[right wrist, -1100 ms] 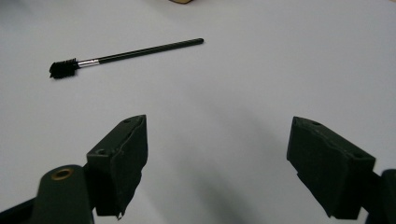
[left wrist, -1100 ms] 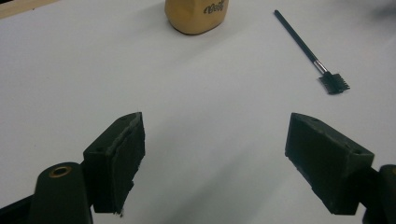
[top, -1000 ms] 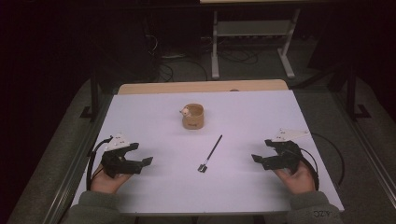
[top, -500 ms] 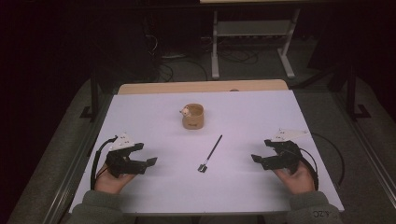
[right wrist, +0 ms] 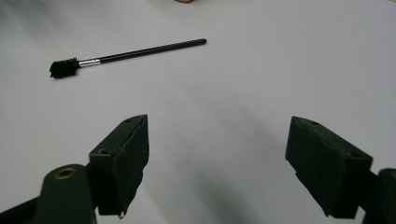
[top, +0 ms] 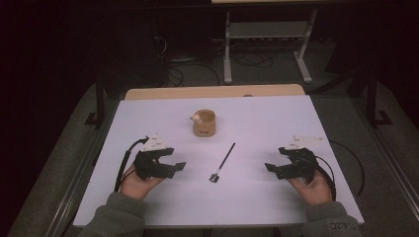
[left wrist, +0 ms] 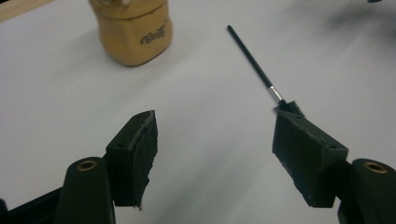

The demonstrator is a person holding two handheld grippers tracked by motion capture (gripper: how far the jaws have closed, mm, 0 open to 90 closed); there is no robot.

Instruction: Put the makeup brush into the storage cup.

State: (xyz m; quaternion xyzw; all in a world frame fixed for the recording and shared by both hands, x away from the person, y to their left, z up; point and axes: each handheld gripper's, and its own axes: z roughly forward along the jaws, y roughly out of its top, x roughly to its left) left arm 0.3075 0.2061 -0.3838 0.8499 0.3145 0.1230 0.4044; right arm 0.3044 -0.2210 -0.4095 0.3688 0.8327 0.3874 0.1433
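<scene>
Dim room, metal stand (top: 267, 44) and loose cables on the floor beyond. White table (top: 276, 123) lit, wooden strip along the far edge. Tan cup (top: 204, 123) upright at centre rear, a small pale item on its rim. Left gripper (top: 170, 167) low over the near left, jaws spread but lately narrowing, nothing between them. Right gripper (top: 273, 169) at the near right, jaws wide apart, empty. Thin black brush (top: 223, 162) flat between the two grippers, bristle end toward the person, just beside the left gripper's jaw tip, untouched. No obstruction between grippers and brush.
</scene>
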